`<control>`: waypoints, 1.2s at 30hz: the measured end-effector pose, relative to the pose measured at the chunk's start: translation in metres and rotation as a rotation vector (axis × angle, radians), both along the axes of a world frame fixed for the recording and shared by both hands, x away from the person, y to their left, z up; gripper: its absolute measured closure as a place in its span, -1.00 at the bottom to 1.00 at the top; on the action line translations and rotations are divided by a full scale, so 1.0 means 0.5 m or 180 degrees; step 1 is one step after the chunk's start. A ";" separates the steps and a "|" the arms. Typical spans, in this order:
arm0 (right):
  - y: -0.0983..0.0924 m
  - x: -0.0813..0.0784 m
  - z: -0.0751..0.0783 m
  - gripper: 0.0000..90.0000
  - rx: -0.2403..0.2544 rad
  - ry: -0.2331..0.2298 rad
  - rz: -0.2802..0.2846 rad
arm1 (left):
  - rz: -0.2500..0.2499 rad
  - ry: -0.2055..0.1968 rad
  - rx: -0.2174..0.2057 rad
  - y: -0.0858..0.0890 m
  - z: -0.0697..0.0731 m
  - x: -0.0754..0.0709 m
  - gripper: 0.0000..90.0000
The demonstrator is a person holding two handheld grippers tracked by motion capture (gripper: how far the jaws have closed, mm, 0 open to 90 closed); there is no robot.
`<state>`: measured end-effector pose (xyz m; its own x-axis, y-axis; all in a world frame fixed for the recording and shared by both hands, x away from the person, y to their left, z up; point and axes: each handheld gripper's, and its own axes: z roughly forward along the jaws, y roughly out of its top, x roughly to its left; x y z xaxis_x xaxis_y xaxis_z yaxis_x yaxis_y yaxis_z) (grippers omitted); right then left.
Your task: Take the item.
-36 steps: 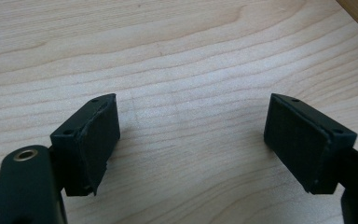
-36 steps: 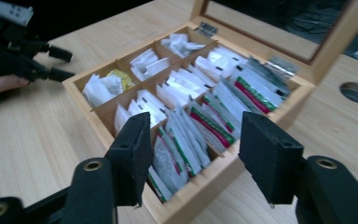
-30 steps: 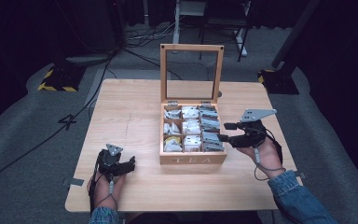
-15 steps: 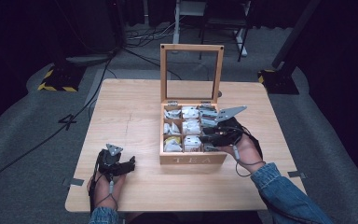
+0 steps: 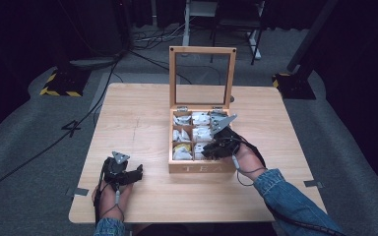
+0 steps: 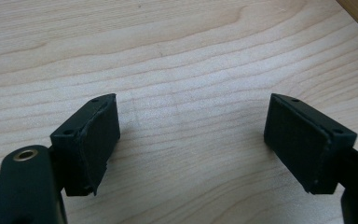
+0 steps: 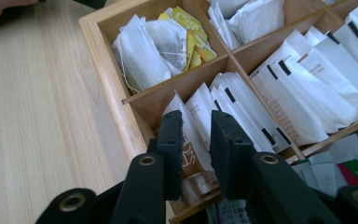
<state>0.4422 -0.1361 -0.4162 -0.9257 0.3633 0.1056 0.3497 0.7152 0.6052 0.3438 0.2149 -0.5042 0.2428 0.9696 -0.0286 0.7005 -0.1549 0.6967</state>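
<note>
Moved: the right hand-held gripper (image 5: pixel 207 150) has come leftward from beside the tea box (image 5: pixel 195 167) to over its front compartments; the left hand-held gripper (image 5: pixel 139 171) stays put.
Right hand-held gripper: jaws nearly closed around a white tea bag (image 7: pixel 192 128) standing in the near compartment.
Left hand-held gripper: jaws wide apart, empty, resting on the counter (image 5: pixel 142 118).
Tea box: mid-counter, lid (image 5: pixel 202 50) upright, compartments full of sachets.

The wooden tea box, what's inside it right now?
The tea box holds white tea packets in its compartments, some yellow ones. The right tool covers part of the front compartments.
</note>
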 end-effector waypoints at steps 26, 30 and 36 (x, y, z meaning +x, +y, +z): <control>0.016 0.004 -0.017 0.99 -0.0106 0.0132 0.0173 | 0.0000 0.0000 0.0001 0.000 0.000 0.000 -0.58; 0.010 0.004 -0.005 0.99 -0.0006 0.0125 0.0163 | 0.0000 0.0000 0.0000 0.000 0.000 0.000 -0.58; -0.001 0.003 0.021 1.00 0.0161 0.0060 0.0111 | 0.0000 0.0000 0.0001 0.000 0.000 0.000 -0.58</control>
<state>0.4434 -0.1367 -0.4059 -0.9354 0.3245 0.1405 0.3367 0.6958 0.6345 0.3439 0.2149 -0.5042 0.2427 0.9697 -0.0284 0.7005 -0.1549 0.6966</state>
